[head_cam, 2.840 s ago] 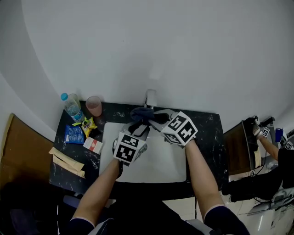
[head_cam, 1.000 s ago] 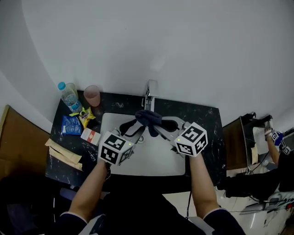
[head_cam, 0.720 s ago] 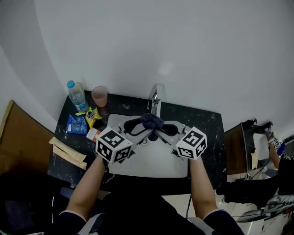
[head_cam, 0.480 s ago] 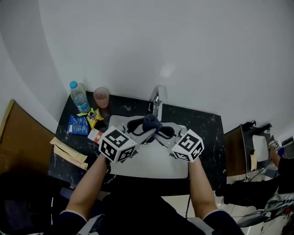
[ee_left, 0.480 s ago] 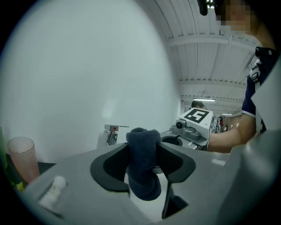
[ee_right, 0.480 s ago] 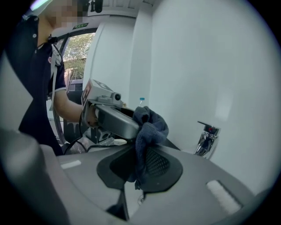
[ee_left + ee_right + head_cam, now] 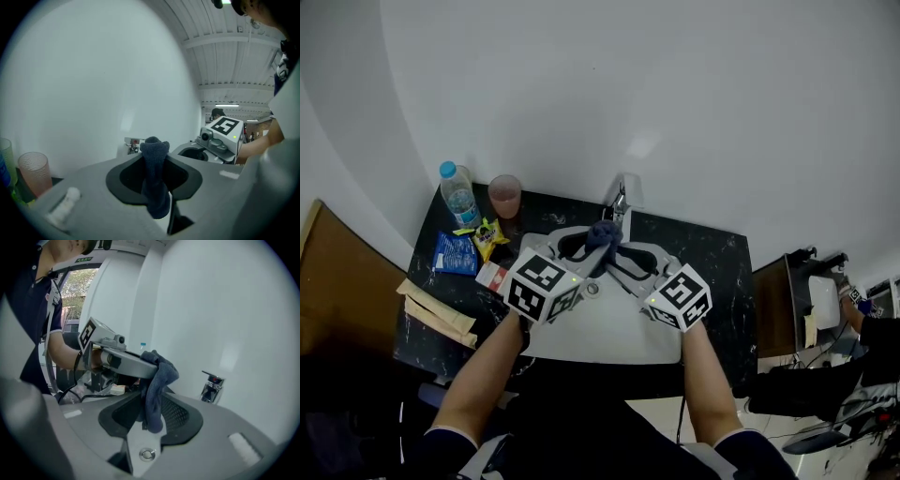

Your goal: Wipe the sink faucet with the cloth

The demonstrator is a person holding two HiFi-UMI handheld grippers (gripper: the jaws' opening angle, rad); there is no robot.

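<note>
A dark blue cloth (image 7: 602, 232) hangs bunched above the white sink (image 7: 619, 328), just in front of the chrome faucet (image 7: 619, 199). My left gripper (image 7: 596, 247) is closing, and its jaws pinch the cloth (image 7: 154, 187), which stands up between them. My right gripper (image 7: 617, 255) meets it from the right with its jaws opening. In the right gripper view the cloth (image 7: 157, 385) dangles from the left gripper's jaws in front of my right gripper (image 7: 152, 401), whose pads do not press on it. The faucet (image 7: 211, 386) stands a little beyond both.
On the black counter (image 7: 712, 262) left of the sink stand a water bottle (image 7: 457, 195) and a pink cup (image 7: 504, 197), with snack packets (image 7: 450, 253), a small box (image 7: 492, 277) and brown paper packets (image 7: 436, 319). The drain (image 7: 146, 454) lies below the jaws.
The cloth has passed from the right gripper to the left: the left jaws closed on it and the right jaws opened. Both grippers rose slightly toward the faucet.
</note>
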